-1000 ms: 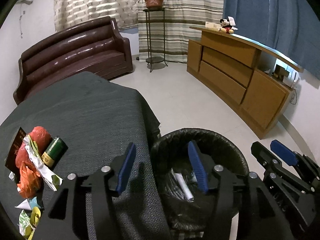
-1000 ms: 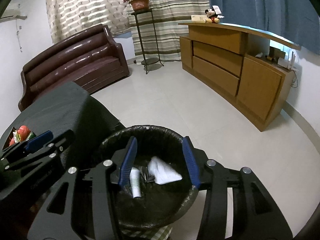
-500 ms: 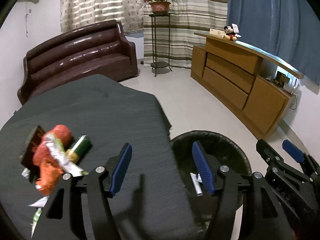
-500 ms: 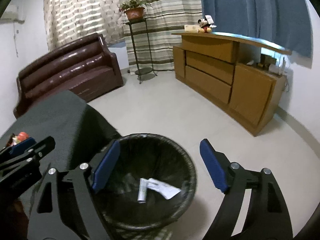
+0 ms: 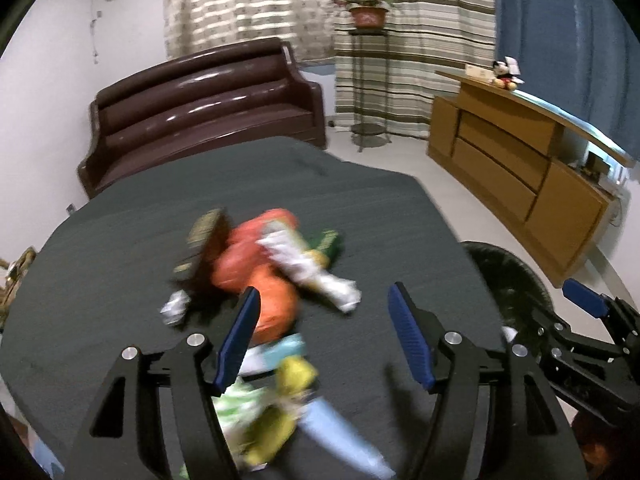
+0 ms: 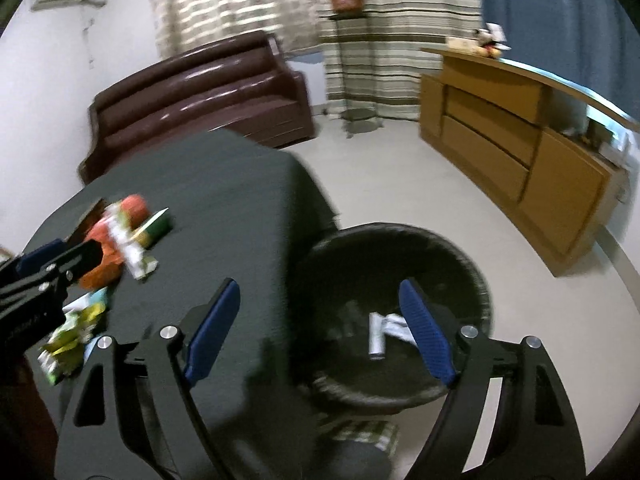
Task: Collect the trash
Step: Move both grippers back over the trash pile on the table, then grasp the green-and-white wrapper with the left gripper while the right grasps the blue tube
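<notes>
Crinkly wrappers (image 5: 280, 280) on dark woven cloth (image 5: 120, 260); round bin (image 6: 400, 272).

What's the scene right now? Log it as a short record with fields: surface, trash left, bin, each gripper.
surface: table under a dark grey cloth
trash left: pile of wrappers, orange, white, green and yellow, on the cloth
bin: black-lined trash bin on the floor beside the table, white scraps inside
left gripper: open, empty, jaws just opening, over the pile
right gripper: open, empty, between table edge and bin
</notes>
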Motion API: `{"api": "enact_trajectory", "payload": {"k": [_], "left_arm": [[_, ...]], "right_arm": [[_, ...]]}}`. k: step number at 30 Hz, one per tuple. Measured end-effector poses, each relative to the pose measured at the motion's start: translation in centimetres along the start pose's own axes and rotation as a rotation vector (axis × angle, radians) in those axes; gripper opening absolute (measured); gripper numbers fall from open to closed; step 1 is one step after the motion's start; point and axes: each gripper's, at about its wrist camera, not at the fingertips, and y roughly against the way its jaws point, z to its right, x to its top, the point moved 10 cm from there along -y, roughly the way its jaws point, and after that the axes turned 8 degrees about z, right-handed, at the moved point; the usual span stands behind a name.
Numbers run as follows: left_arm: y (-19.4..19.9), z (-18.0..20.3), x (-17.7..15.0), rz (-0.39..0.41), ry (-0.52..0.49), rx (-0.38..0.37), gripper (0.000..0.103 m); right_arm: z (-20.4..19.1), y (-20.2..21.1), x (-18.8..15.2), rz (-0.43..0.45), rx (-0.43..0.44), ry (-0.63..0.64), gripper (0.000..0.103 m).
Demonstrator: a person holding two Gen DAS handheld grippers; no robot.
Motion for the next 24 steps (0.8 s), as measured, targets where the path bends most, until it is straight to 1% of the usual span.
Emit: {"api": "enact_trajectory", "payload": {"k": [2, 4, 5, 8, 12, 15, 19, 20, 24], "left_arm": [[0.6, -1.9, -0.4, 0.003, 0.007, 0.018, 0.065], [1.2, -3.8, -0.8, 0.004, 0.012, 0.043, 0.065], [1.4, -4.7, -1.0, 0.005, 0.013, 0.058, 0.065], [1.7, -7.1, -1.9, 0.001, 0.016, 0.099, 0.065], [2.2, -10.7, -4.1, -0.022, 0.043, 0.134, 0.065], [2.6, -12.2, -5.2, -0.038, 0.063, 0.151, 0.065], [3.0, -13.0, -6.1, -0.045, 0.077, 0.156, 0.065], [3.1, -13.1, -6.4, -0.045, 0.078, 0.156, 0.065], [3.3, -13.0, -7.0, -0.051, 0.083, 0.143, 0.065]], "right_arm": [[-2.2, 0.4, -0.5, -0.007, 0.027, 0.027, 0.078], [-4.3, 0.8, -1.0, -0.015, 0.056, 0.062, 0.075], [-5.0, 0.9, -1.1, -0.019, 0.065, 0.074, 0.072], [-7.0, 1.5, -1.7, -0.029, 0.096, 0.104, 0.072], [-9.4, 2.1, -3.1, -0.042, 0.13, 0.139, 0.067], [-11.5, 2.6, -4.2, -0.049, 0.157, 0.172, 0.067], [-14.0, 3.2, -5.4, -0.054, 0.194, 0.216, 0.066], [-14.4, 3.3, -5.7, -0.052, 0.197, 0.232, 0.065], [-15.4, 3.1, -6.6, -0.068, 0.205, 0.272, 0.053]]}}
